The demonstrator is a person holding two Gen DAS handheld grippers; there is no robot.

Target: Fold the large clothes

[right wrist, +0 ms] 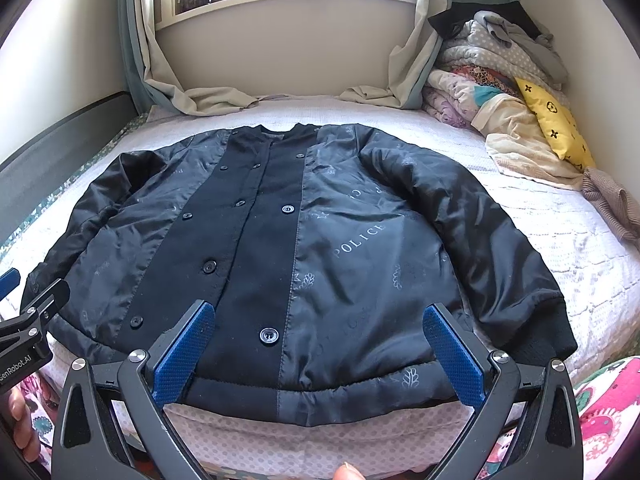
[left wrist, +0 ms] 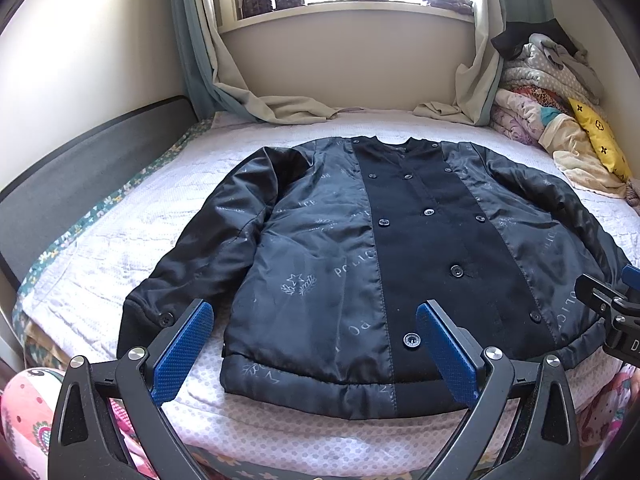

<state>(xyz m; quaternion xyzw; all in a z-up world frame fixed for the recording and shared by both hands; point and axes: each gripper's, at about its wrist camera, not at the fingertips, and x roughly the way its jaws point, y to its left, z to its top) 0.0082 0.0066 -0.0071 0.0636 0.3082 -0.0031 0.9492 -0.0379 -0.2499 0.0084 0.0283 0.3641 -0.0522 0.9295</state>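
In the left wrist view, the left gripper (left wrist: 314, 354) is hovering wide open and empty over the near hem of the jacket (left wrist: 360, 256), which is lying flat on the bed (left wrist: 120, 256).

In the right wrist view, the right gripper (right wrist: 318, 356) is likewise gaping empty near the hem; the padded, slippery lining is probably calling for a pinch at the ribbed cuffs.
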